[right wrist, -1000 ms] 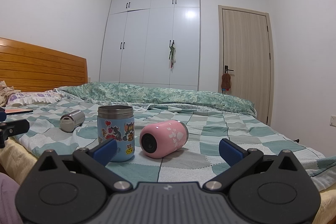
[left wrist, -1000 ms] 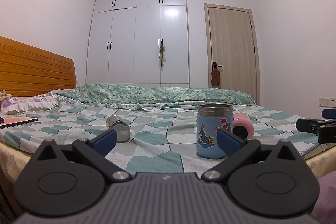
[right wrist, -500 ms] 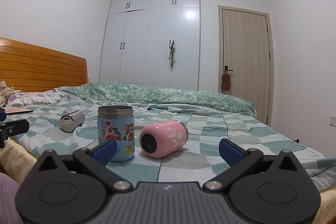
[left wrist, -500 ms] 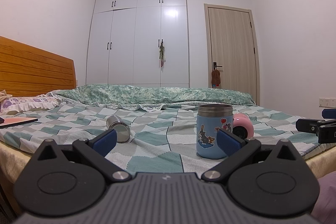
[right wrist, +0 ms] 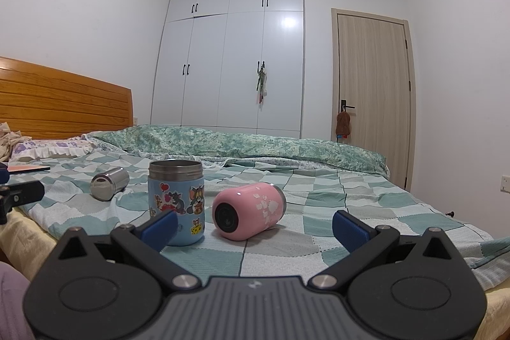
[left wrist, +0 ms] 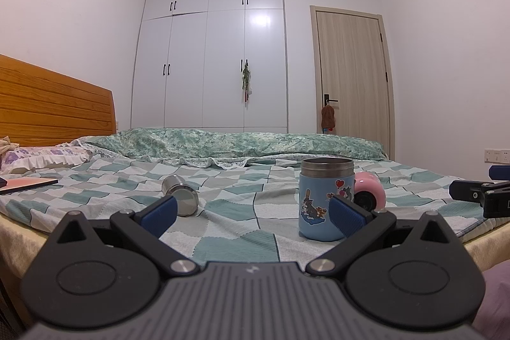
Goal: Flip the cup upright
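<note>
In the left wrist view, the left gripper (left wrist: 251, 211) is held with jaws wide and empty over the checked green bedspread (left wrist: 229, 206), where a small steel cup (left wrist: 180, 195) lies on its side and a blue cartoon-stickered steel-rimmed cup (left wrist: 325, 199) stands upright. In the right wrist view, the right gripper (right wrist: 253, 228) is likewise spread wide and empty, and a pink cylindrical cup (right wrist: 248, 211) is seen lying on its side just beside the blue one.

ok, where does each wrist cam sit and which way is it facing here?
Left wrist: low at the bed's near edge, facing the wardrobe; own open left gripper fills the bottom.
Right wrist: further right, same heading; own open right gripper at the bottom.
Shared: blue cup upright, pink cup and steel cup on their sides, door.
</note>
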`<control>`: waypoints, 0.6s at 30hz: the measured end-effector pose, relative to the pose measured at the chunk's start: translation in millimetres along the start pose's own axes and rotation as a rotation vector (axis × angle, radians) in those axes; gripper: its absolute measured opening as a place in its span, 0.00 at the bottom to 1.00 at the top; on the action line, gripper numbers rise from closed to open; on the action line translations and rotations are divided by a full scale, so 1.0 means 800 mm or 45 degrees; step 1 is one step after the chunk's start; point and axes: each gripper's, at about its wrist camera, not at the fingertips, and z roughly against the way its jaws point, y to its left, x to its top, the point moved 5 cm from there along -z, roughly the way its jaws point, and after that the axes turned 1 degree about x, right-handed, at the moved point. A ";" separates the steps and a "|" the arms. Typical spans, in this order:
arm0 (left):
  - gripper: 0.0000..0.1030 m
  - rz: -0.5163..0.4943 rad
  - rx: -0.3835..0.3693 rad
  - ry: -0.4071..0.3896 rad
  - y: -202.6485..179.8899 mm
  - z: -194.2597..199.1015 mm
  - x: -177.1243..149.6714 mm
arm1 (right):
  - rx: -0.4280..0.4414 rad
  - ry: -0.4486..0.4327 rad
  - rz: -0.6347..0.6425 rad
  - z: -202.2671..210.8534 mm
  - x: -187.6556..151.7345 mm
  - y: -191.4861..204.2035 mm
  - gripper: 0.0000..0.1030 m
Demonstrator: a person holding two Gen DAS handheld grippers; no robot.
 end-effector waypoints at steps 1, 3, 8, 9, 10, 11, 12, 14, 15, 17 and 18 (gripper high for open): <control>1.00 0.000 0.000 -0.001 0.000 0.000 0.000 | 0.000 0.000 0.000 0.000 0.000 0.000 1.00; 1.00 0.000 0.000 0.000 0.000 0.000 0.000 | 0.000 0.000 0.001 0.000 0.000 0.000 1.00; 1.00 0.013 -0.003 0.004 0.003 0.001 0.000 | 0.003 -0.003 0.005 0.001 0.002 0.000 1.00; 1.00 0.021 -0.009 0.006 0.005 0.001 0.001 | 0.009 -0.007 0.011 0.003 0.000 0.002 1.00; 1.00 0.029 -0.016 0.005 0.007 0.002 0.003 | 0.022 -0.010 0.018 0.003 0.002 0.005 1.00; 1.00 0.034 -0.022 0.006 0.009 0.002 0.005 | 0.043 -0.015 0.022 0.004 0.007 0.010 1.00; 1.00 0.038 -0.024 0.009 0.011 0.003 0.007 | 0.069 -0.023 0.023 0.005 0.010 0.014 1.00; 1.00 0.038 -0.023 0.014 0.016 0.004 0.012 | 0.103 -0.026 0.023 0.001 0.020 0.022 1.00; 1.00 0.035 -0.022 0.012 0.018 0.005 0.015 | 0.131 -0.032 0.027 0.000 0.027 0.029 1.00; 1.00 0.030 -0.017 0.001 0.025 0.005 0.022 | 0.172 -0.050 0.046 -0.002 0.039 0.040 1.00; 1.00 0.028 -0.011 -0.004 0.029 0.005 0.026 | 0.199 -0.059 0.056 -0.003 0.046 0.049 1.00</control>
